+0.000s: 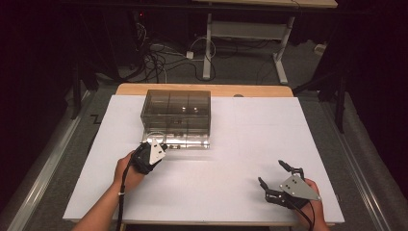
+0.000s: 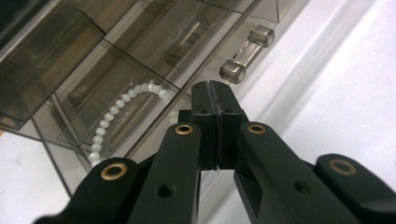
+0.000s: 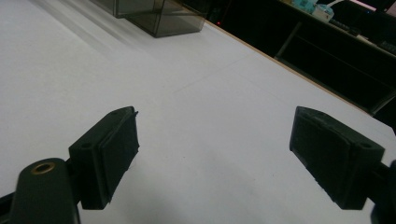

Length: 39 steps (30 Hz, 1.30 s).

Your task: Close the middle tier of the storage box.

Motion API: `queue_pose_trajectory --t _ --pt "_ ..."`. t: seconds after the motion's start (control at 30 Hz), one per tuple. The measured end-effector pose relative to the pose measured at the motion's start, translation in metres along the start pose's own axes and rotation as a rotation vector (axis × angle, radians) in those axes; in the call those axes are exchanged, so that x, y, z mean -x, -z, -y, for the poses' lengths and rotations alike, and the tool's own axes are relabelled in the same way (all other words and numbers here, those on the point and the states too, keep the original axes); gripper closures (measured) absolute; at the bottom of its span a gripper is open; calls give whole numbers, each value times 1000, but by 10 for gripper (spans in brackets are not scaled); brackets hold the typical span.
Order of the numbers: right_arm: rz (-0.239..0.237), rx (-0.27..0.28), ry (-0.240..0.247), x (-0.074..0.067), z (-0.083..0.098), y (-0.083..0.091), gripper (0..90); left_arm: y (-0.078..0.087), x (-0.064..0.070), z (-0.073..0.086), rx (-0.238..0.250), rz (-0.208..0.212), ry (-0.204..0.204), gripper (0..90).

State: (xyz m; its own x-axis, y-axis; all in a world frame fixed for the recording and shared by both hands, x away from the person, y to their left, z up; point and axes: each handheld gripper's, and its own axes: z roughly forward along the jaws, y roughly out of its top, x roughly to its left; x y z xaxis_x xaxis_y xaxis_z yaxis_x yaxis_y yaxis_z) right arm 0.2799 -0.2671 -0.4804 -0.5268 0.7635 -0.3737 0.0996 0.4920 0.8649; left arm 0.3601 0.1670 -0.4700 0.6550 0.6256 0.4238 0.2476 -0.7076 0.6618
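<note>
Drawers point(image 1: 176, 118) of smoky clear plastic, stacked in one small cabinet, stand at the far left-centre of the white table point(image 1: 231, 159), near its back edge where a strip of bare wood point(image 1: 202, 89) shows. In the high view the cabinet is divided into rows of compartments, and its lowest front reaches out toward the person. The left gripper point(image 1: 161, 144) sits right at that lower front corner, held by a hand point(image 1: 126, 169) whose forearm comes up from the bottom edge. In the left gripper view its two black jaws are pressed flat together with nothing between them, the tip point(image 2: 213, 100) pointing at the cabinet's front just below a clear bar handle point(image 2: 246, 53); whether the tip touches the plastic cannot be told. Behind the tinted wall, to the left of the jaws, a string of white beads point(image 2: 121, 109) curves through one compartment. The right gripper point(image 1: 273, 174) rests well apart from the cabinet, near the table's front right corner, with its grey plate on top. Its jaws stand wide apart over bare table, and the right gripper view shows both pads point(image 3: 114, 151) empty, with a corner of the cabinet point(image 3: 156, 16) far off at the top.
</note>
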Motion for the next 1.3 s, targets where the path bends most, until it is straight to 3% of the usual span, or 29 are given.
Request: queue_pose_trajectory --t 0.4,1.3 --pt "-3 2 3 0 0 1 163 -3 0 -8 -6 2 -36 872" --pt "-13 -4 23 -3 -1 1 164 -10 -9 -12 -6 5 -39 872"
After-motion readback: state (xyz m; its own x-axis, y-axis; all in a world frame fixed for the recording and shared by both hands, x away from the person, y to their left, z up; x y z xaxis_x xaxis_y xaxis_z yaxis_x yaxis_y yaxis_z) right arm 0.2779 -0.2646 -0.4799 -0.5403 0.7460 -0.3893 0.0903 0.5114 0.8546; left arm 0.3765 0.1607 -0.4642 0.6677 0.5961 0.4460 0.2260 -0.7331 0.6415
